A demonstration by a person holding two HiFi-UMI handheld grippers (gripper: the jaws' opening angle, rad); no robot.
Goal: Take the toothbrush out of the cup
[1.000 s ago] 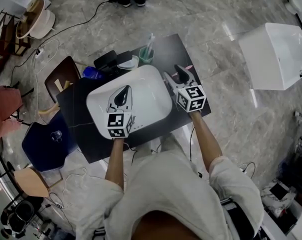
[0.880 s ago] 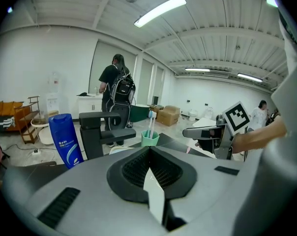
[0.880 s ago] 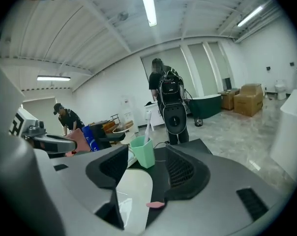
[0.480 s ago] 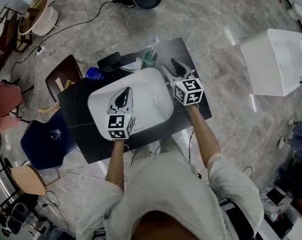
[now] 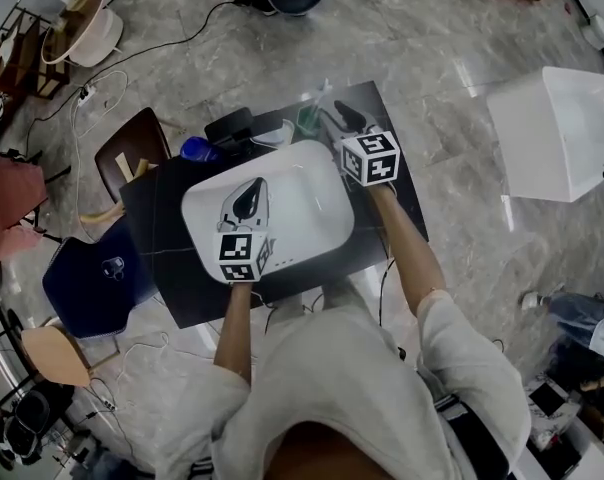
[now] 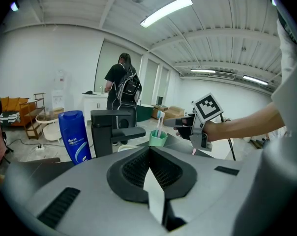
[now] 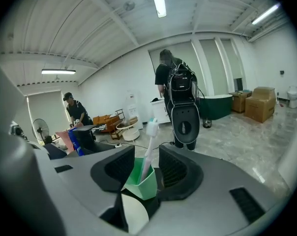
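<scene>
A pale toothbrush (image 7: 149,146) stands head-up in a green cup (image 7: 141,182) on the black counter beyond the white basin (image 5: 304,230). My right gripper (image 7: 146,167) has reached the cup; its jaws stand on either side of the toothbrush and the cup's upper part and are closing, with gaps still showing. In the head view the right gripper (image 5: 338,119) sits beside the cup (image 5: 309,120). The left gripper view shows cup (image 6: 158,138) and toothbrush (image 6: 159,123) from the side. My left gripper (image 5: 249,195) hovers over the basin, jaws together and nothing in them.
A black faucet (image 6: 112,131) and a blue bottle (image 6: 74,135) stand left of the cup. A brown chair (image 5: 130,152) and blue seat (image 5: 94,282) lie left of the counter, a white box (image 5: 560,126) far right. A person with a backpack (image 7: 178,95) stands beyond.
My right gripper has moved forward and left from the basin's right side up to the cup, and now straddles the toothbrush. The left gripper has stayed over the basin.
</scene>
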